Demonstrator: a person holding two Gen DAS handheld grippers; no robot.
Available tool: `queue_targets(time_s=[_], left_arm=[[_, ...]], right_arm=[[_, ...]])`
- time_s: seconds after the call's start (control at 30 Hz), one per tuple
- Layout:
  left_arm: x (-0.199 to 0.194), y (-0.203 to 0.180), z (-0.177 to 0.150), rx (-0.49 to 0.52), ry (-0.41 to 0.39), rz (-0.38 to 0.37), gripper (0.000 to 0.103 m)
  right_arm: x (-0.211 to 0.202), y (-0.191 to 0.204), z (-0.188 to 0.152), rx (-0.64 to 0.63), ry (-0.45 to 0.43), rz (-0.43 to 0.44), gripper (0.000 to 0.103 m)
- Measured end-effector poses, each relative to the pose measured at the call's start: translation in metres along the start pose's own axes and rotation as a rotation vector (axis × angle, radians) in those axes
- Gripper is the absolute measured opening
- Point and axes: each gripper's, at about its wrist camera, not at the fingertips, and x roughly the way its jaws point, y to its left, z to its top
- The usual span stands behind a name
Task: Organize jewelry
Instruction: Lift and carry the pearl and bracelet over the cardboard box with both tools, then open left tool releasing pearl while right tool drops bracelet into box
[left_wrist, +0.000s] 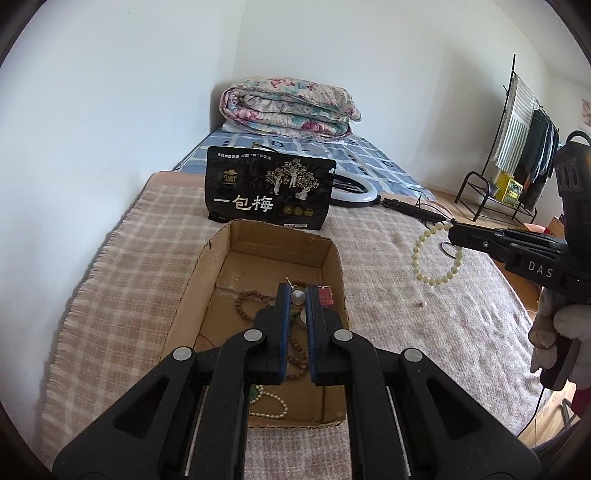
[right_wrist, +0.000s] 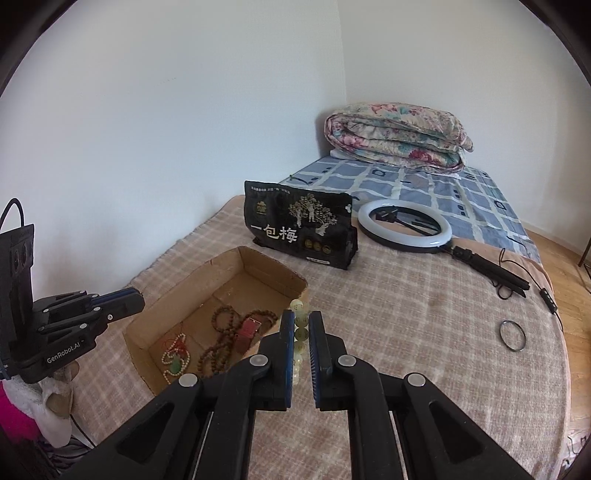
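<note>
An open cardboard box (left_wrist: 207, 273) (right_wrist: 258, 264) sits on the checked blanket. It holds brown bead strings (right_wrist: 221, 332), a red charm (right_wrist: 248, 330), a pale bead necklace with a green pendant (right_wrist: 175, 360) and small metal pieces (left_wrist: 297, 297). My right gripper (right_wrist: 301, 321) is shut on a pale green bead bracelet (left_wrist: 436, 254) (right_wrist: 301, 332) and holds it in the air to the right of the box. In the left wrist view it shows as a black arm (left_wrist: 452, 230) with the bracelet hanging. My left gripper (left_wrist: 297, 295) (right_wrist: 138, 299) hovers over the box, jaws slightly apart and empty.
A black snack bag (left_wrist: 269, 192) (right_wrist: 301, 229) stands behind the box. A ring light (right_wrist: 404, 227) with its stand and cable lies at the right. A dark bangle (right_wrist: 512, 335) lies on the blanket. A folded quilt (right_wrist: 397, 138) sits far back. A clothes rack (left_wrist: 517, 147) stands by the wall.
</note>
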Motion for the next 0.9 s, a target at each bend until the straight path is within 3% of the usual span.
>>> queue_targets(time_s=[0.43,0.9], left_arm=[[0.004,0.013,-0.014,0.003,0.026,0.001,0.006],[0.019,0.028,-0.016,-0.031,0.062,0.009,0.006]], right_arm=[[0.077,0.028,0.028,0.002,0.019,0.072,0.005],[0.144,0.044,0.033,0.019,0.065,0.109,0.005]])
